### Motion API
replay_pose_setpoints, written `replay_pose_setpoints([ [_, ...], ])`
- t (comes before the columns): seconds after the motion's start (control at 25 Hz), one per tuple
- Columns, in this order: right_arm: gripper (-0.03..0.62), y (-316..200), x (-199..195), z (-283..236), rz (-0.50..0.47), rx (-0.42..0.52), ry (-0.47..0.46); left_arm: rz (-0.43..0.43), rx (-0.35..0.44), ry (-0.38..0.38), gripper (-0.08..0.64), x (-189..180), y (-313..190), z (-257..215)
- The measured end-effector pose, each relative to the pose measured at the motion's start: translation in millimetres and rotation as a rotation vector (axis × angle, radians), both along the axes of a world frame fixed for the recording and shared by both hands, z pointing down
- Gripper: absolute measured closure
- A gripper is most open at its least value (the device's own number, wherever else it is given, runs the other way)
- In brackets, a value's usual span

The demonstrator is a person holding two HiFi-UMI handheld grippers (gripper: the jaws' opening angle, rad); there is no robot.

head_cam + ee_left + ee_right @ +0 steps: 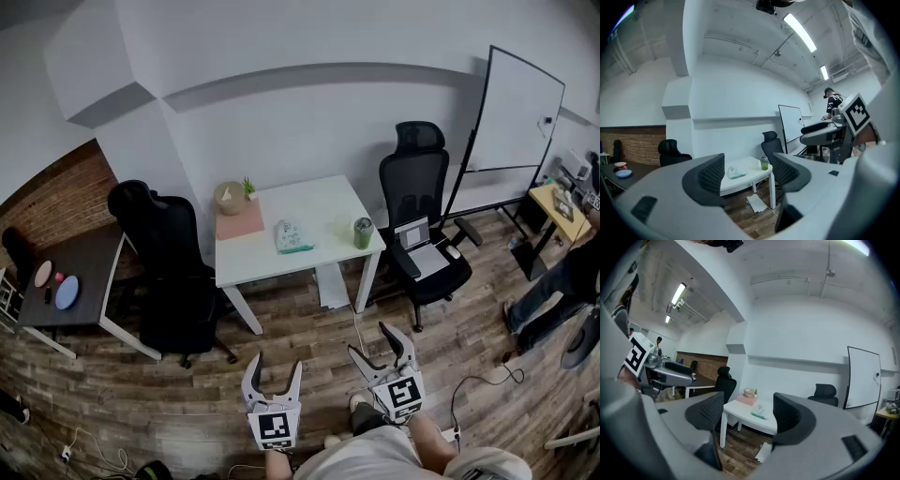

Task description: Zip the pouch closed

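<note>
The zip job isn't started yet. The small pale soft pouch w/ green marks (292, 236) lies flat on the white square table (323, 199), near the middle. It is well apart from both grippers.

The left gripper (274, 366) & the right gripper (378, 345) are held low over the brown wood floor (309, 337), pointing at the table. Both have their jaws spread wide w/ nothing between them, so they grasp nothing.

All of it is left to do, I think: walk up to the table, pin one end of the pouch w/ one gripper, pinch the zip tab w/ the other, & pull it along to the end.

Hard to see: the pouch is too small & far off to tell if the zip is open or half shut, or where the tab sits. Can't tell which way the zip runs.

A tall green cup (363, 232) stands near the pouch, not touching it. A flat pink mat (242, 223) lies at the table's other side. The person's arms are cut off at the bottom of the head view.
</note>
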State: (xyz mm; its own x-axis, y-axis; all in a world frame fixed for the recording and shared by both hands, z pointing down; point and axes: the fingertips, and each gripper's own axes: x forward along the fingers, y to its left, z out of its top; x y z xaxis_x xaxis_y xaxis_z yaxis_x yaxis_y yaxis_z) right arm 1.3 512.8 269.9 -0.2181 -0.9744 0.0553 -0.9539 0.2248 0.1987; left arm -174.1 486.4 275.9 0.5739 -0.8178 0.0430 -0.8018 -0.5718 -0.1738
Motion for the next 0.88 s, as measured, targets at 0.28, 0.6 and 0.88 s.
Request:
replay_pose_setpoints([
  [0.28,0.261,-14.7,-10.7,2.6,-0.004,0.001,-0.007,0.008,0.005,0.009,0.258,-4.4,-16.1,-0.4],
  [0.6,0.262,-47.5,-4.6,8.9,-0.008,0.006,-0.004,0.000,0.020,0.003,0.258,3.5,-50.4,0.2],
  [0.88,0.262,-112.7,10.7,15.1,-0.033,-0.011,-0.016,-0.026,0.007,-0.012,0.258,17.3,-111.6,6.4],
])
